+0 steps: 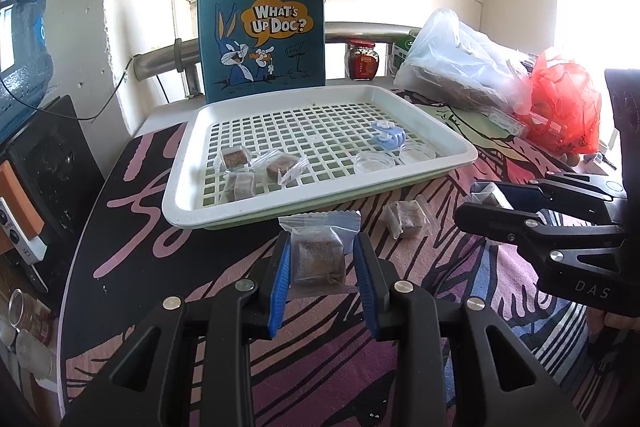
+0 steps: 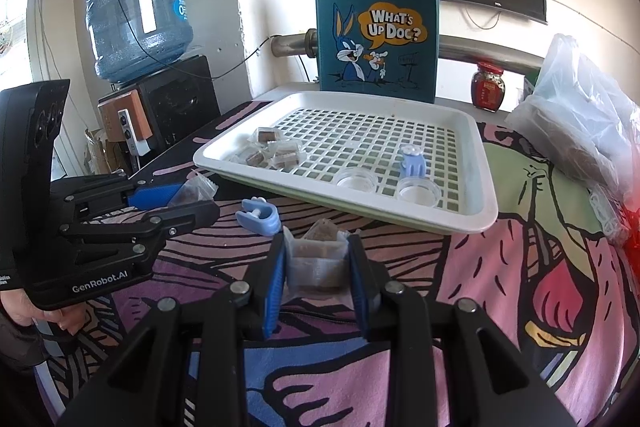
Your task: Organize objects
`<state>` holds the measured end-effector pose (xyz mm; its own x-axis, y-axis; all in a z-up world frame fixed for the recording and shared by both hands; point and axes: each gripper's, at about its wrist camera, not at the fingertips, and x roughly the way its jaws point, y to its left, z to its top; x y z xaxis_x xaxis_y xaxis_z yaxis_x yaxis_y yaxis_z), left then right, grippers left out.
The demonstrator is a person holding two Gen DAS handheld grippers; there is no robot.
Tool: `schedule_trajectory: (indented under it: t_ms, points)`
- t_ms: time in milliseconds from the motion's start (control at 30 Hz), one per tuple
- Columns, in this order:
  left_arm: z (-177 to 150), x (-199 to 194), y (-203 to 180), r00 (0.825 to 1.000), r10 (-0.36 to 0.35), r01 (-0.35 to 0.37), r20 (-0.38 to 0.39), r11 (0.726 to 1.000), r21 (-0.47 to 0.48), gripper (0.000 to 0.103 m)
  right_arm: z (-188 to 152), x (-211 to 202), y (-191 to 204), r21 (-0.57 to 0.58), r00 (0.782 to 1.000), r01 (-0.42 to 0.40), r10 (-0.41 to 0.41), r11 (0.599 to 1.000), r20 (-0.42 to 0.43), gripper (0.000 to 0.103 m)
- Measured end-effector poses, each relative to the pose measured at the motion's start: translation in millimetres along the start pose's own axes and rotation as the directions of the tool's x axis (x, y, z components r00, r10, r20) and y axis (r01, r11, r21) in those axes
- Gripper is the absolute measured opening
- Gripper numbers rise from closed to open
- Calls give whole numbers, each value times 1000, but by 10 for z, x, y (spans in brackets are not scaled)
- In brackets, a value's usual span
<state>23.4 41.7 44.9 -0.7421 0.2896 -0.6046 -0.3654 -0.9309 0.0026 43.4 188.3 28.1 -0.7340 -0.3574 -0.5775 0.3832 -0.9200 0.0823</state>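
Note:
My left gripper (image 1: 320, 259) is shut on a brown cube in a clear wrapper (image 1: 318, 261), held just in front of the white slotted tray (image 1: 180, 203). My right gripper (image 2: 316, 263) is shut on another wrapped brown cube (image 2: 316, 263), above the patterned cloth before the tray (image 2: 486, 187). The tray holds three wrapped cubes (image 1: 256, 167), a blue clip (image 1: 386, 135) and two clear round lids (image 1: 374, 163). One wrapped cube (image 1: 404, 221) lies on the cloth to the right of my left gripper. A second blue clip (image 2: 258, 215) lies on the cloth left of my right gripper.
A blue Bugs Bunny tote bag (image 1: 262, 27) stands behind the tray. A red jar (image 1: 362, 59), a clear plastic bag (image 1: 460, 63) and a red bag (image 1: 564, 103) sit at the back right. A water jug (image 2: 136, 3) stands on a dispenser at left.

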Motion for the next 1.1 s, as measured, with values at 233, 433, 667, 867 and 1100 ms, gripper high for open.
schedule_trajectory:
  t_ms: [233,433,667,867,1100]
  points:
    - [1,3,26,1000,-6,6,-2,1000,-16,30,-6,-12,20,-12,1000,-5,5,1000,6,29]
    - [0,4,47,1000,-9,9,-3,1000,-24,30,-10,-15,34,-14,1000,-10,10,1000,5,29]
    - [-3,15,64,1000,-12,12,-5,999,-31,30,-10,-19,43,-19,1000,-12,12,1000,7,29]
    - [-6,17,67,1000,-13,13,-6,999,-33,30,-11,-17,48,-20,1000,-16,16,1000,4,29]
    - [-8,25,79,1000,-13,13,-11,999,-44,30,-13,-21,68,-29,1000,-16,16,999,4,29]
